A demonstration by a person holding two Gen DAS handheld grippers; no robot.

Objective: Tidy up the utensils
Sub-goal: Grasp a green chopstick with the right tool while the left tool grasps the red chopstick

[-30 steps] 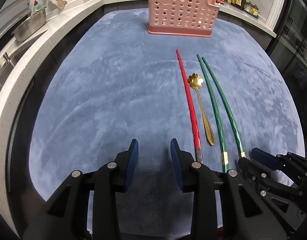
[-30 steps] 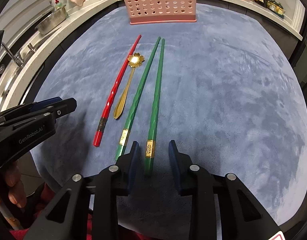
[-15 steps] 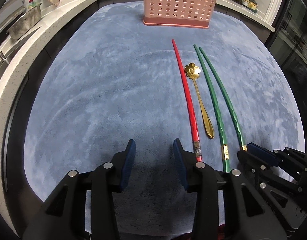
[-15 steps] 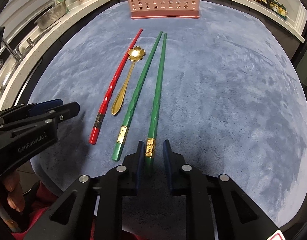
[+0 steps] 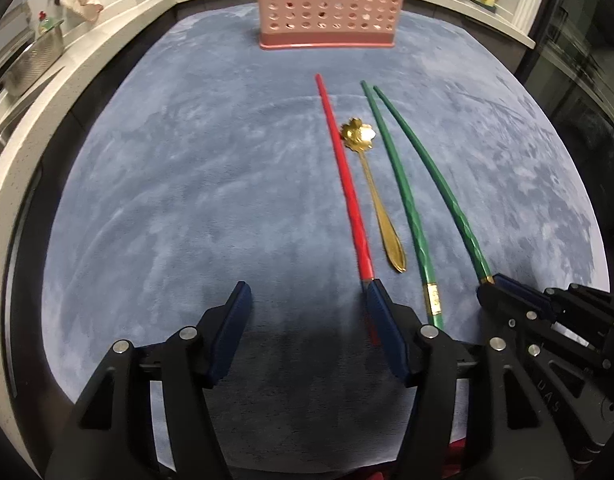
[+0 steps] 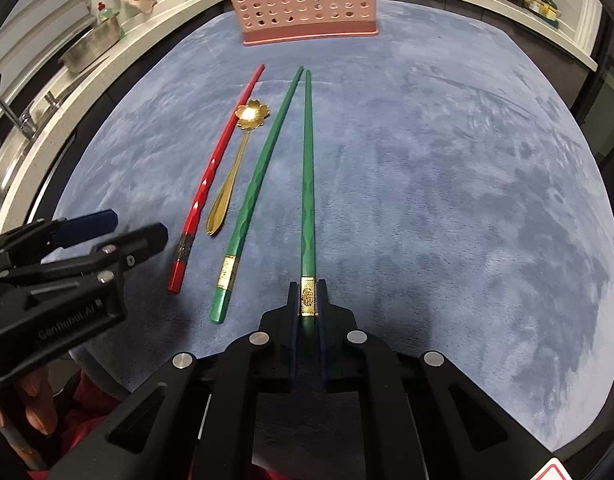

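On the blue mat [image 6: 427, 160], the right tongs [image 6: 308, 300] clench the rightmost green chopstick [image 6: 307, 184] at its near end. Left of it lie another green chopstick [image 6: 259, 184], a gold spoon [image 6: 235, 168] and a red chopstick [image 6: 215, 168]. The left tongs [image 5: 307, 300] are opening, gripping nothing. A pink basket [image 6: 303, 0] stands far.

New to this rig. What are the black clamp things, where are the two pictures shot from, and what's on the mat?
No robot here: a person holds a two-finger claw in each hand, and a fisheye camera on each looks forward along its fingers. One picture is from the left claw, the other from the right claw.

On the blue mat lie a red chopstick, a gold spoon with a flower-shaped bowl, and two green chopsticks. A pink perforated basket stands at the far end.

The right claw is shut on the thick end of the right-hand green chopstick. The other green chopstick lies free. The left claw's jaws are opening, nothing between them; its right finger sits over the red chopstick's end.
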